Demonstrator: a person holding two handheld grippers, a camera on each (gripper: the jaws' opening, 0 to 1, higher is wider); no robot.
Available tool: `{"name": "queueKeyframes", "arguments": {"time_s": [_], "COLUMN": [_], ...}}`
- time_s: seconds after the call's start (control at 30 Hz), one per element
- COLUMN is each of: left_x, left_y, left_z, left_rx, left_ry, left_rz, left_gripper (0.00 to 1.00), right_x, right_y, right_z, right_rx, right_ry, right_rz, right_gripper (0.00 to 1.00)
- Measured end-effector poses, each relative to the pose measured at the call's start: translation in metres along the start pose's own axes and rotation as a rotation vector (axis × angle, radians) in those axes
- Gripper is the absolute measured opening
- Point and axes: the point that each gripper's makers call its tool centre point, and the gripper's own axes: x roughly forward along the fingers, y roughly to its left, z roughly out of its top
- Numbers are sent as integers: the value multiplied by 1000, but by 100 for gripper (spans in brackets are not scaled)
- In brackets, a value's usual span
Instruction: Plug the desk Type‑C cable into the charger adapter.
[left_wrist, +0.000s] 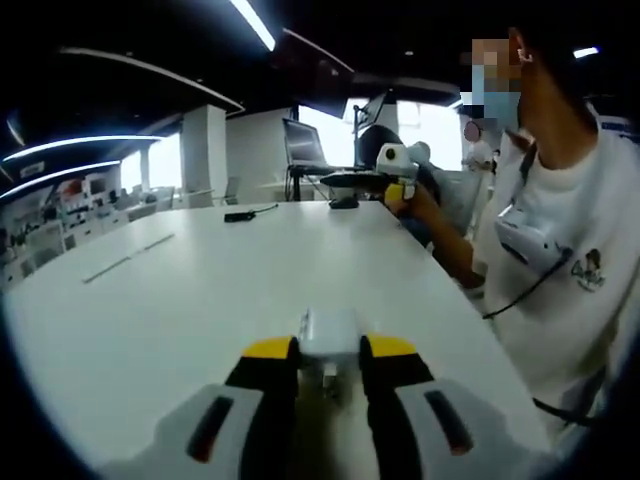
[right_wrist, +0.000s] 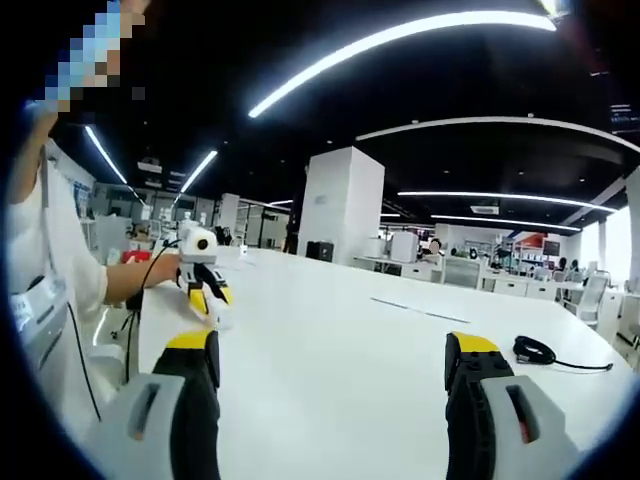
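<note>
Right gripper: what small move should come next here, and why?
Probably swing the right gripper toward the black cable coiled on the white table and close on its end. Its jaws stand wide apart and empty, while the left gripper already clamps the white charger adapter, so only the cable is missing.

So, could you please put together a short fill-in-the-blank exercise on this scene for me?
1. The left claw is shut on the white ____.
2. The right claw has its jaws wide ____.
3. The coiled black cable lies on the white ____.
4. In the right gripper view, that cable lies on the ____ side of the picture.

Missing words: charger adapter; open; table; right.
</note>
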Motion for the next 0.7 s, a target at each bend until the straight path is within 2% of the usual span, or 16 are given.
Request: {"name": "queueKeyframes", "arguments": {"time_s": [0.2, 0.7], "left_x": [2, 5], "left_y": [-1, -5], "left_z": [0, -1], "left_rx": [-4, -24], "left_ry": [-6, -40], "left_rz": [5, 8], "left_gripper": [25, 25], "right_x": [4, 6], "right_y": [-8, -37], "right_z": [8, 4], "right_rx": [-8, 10], "right_ry": [6, 68], "right_rz": [-31, -107], "right_gripper": [95, 95]}}
